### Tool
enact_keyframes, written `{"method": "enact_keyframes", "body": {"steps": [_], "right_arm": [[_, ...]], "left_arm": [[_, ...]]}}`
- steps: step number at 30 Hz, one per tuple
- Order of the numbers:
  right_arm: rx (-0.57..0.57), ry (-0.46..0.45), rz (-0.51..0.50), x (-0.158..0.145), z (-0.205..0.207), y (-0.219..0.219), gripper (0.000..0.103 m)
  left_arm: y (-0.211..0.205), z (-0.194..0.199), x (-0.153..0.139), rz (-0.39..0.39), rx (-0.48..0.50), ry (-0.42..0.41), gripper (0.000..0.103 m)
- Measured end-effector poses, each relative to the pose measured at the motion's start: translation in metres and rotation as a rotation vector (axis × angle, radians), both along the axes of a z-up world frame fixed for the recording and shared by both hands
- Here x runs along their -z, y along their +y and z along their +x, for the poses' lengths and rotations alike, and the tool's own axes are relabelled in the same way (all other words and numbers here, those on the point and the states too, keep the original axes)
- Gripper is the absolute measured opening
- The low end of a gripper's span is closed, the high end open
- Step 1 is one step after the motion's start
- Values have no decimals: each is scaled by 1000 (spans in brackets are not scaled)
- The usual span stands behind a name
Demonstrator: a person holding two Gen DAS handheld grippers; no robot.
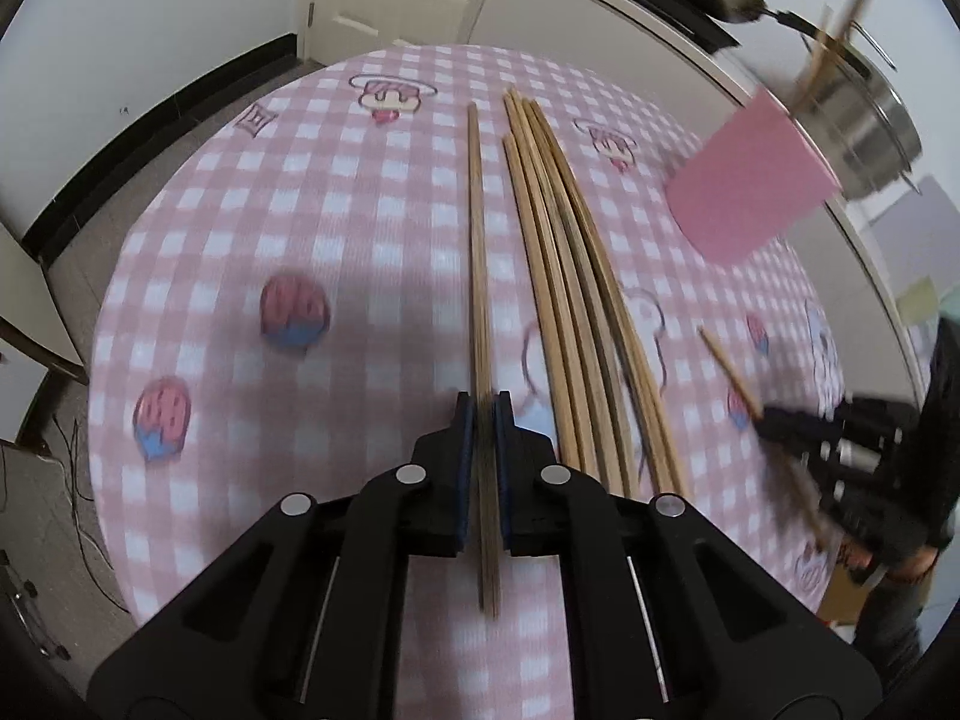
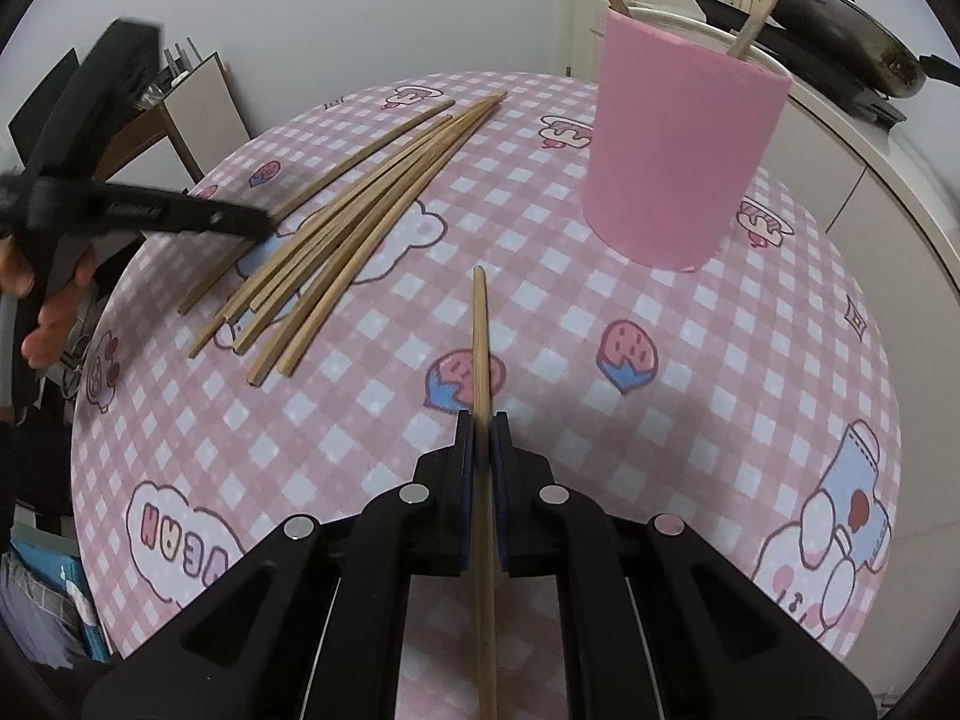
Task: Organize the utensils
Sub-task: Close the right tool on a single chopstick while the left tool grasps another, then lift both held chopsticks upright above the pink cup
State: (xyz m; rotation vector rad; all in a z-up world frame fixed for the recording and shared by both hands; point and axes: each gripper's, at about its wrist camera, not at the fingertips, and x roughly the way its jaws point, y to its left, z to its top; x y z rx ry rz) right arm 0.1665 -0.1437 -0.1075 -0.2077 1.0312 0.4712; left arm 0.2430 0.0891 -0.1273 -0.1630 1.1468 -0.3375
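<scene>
Chopsticks [image 1: 480, 276] clamped in left tongs [image 1: 485, 414]; single chopstick [image 2: 480, 336] in right tongs [image 2: 482, 429].

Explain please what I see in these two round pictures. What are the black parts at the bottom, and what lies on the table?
No robot here: a person holds a black two-finger gripper in each hand, with a wide-angle camera on each looking along its fingers. That makes two pictures, each with its gripper at the bottom.

The left gripper is shut on chopsticks, it looks like a pair. The right gripper is shut on one chopstick. On the pink checked tablecloth lies a loose bundle of chopsticks. A pink cup stands on the cloth with two sticks already in it.
</scene>
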Motion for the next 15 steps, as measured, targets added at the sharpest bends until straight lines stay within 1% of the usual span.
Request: {"method": "enact_keyframes", "body": {"steps": [1, 3, 5, 9, 12, 15], "right_arm": [[1, 1, 3, 0, 2, 1, 5], [3, 3, 6, 1, 7, 2, 5], [3, 4, 9, 2, 13, 4, 5], [-1, 7, 8, 2, 23, 8, 6], [-2, 4, 9, 2, 30, 10, 6], [-6, 2, 6, 3, 35, 12, 6]], "left_arm": [[-1, 4, 0, 7, -6, -2, 8], [-10, 18, -1, 46, -2, -12, 8], [-15, 31, 0, 56, 1, -4, 8], [-17, 58, 0, 37, -34, 3, 8], [-11, 77, 4, -10, -72, 14, 8], [-12, 87, 4, -10, -70, 9, 8]]}}
